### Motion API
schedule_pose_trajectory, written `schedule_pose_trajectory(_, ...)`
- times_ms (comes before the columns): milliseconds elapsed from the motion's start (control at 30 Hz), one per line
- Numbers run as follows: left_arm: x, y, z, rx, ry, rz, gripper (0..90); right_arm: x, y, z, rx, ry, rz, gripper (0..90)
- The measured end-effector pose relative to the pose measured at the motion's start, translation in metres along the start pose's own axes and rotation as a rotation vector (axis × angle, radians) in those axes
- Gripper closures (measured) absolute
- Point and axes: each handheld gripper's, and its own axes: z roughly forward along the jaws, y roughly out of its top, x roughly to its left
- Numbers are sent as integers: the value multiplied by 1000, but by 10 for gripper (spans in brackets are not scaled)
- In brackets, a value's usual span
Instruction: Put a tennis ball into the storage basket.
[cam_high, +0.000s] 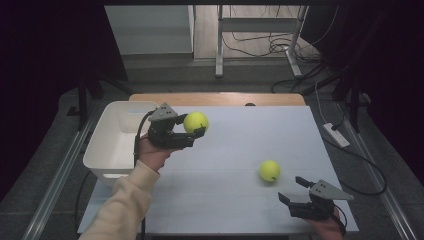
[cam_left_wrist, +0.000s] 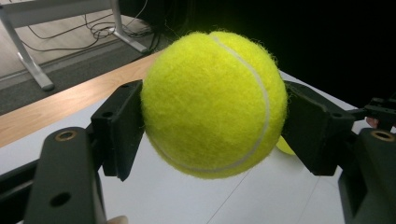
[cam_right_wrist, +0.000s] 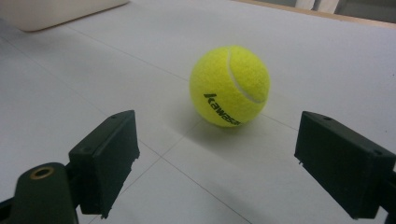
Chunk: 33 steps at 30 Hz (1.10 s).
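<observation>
My left gripper (cam_high: 196, 127) is shut on a yellow tennis ball (cam_high: 195, 121), held above the white table (cam_high: 230, 200) just right of the white bin (cam_high: 116, 142). In the left gripper view the held ball (cam_left_wrist: 214, 103) sits pressed between both black jaws. A second tennis ball (cam_high: 269, 170) lies on the table at the right of centre. My right gripper (cam_high: 294, 189) rests low near the front right edge, open, a short way behind that ball. The right gripper view shows this ball (cam_right_wrist: 229, 86), printed with black lettering, lying ahead of the spread jaws and apart from them.
The white bin stands at the table's left edge. A wooden strip (cam_high: 217, 98) runs along the far edge. Beyond it are metal table legs (cam_high: 219, 45) and loose cables (cam_high: 280, 47) on the floor. A power strip (cam_high: 336, 134) lies off the table's right side.
</observation>
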Motion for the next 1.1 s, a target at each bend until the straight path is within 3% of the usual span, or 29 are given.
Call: schedule_pose_trajectory(1100,17,-1,-24,-26,46,-24,274,0,0,0,0,-2,-1,132)
